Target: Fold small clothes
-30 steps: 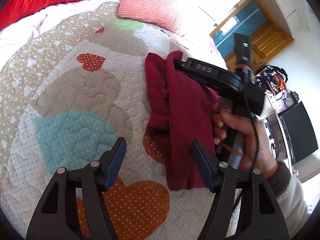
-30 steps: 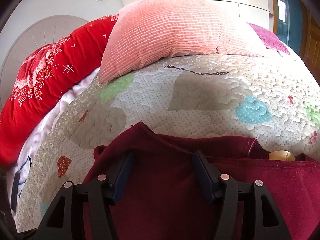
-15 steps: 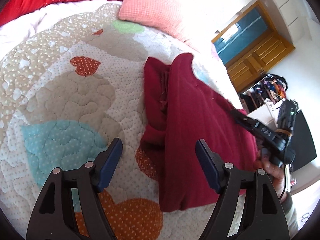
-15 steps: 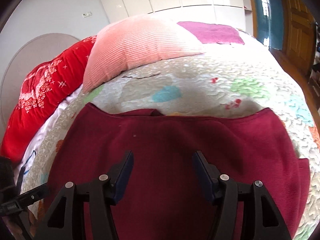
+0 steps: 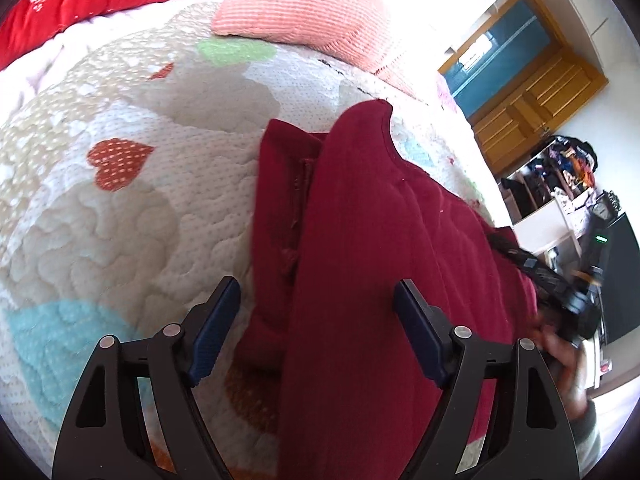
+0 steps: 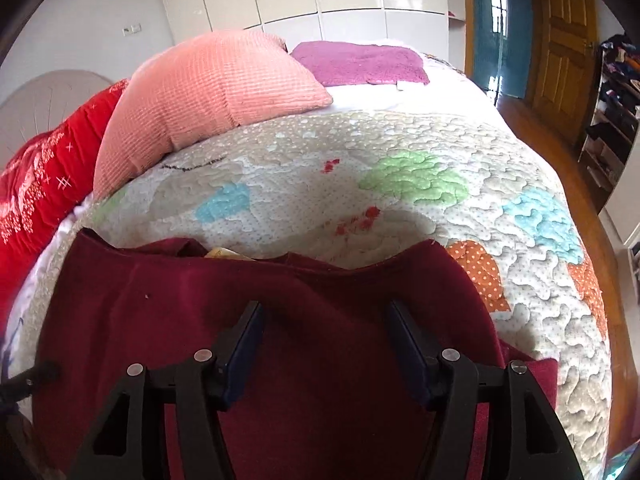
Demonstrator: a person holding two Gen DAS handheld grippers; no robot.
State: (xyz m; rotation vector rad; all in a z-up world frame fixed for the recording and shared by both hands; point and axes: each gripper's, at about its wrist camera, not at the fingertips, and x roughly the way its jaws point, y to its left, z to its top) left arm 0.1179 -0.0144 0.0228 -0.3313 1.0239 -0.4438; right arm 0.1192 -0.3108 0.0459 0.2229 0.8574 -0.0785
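A dark red garment (image 5: 360, 264) lies on the patchwork quilt (image 5: 120, 208), with one side folded over towards the middle. It also fills the near part of the right wrist view (image 6: 280, 320). My left gripper (image 5: 316, 320) is open and empty, hovering over the garment's near left edge. My right gripper (image 6: 326, 340) is open and empty, over the middle of the garment. In the left wrist view the right gripper's body and the hand holding it (image 5: 560, 292) show blurred at the garment's right edge.
A pink pillow (image 6: 208, 96) and a red blanket (image 6: 36, 184) lie at the head of the bed. A purple towel (image 6: 360, 62) lies behind the pillow. Wooden doors (image 6: 560, 40) and cluttered shelves (image 6: 616, 92) stand to the right of the bed.
The right gripper pulled back from the far end of the garment to its near right edge. The left gripper moved closer over the garment. The folded flap now lies flat.
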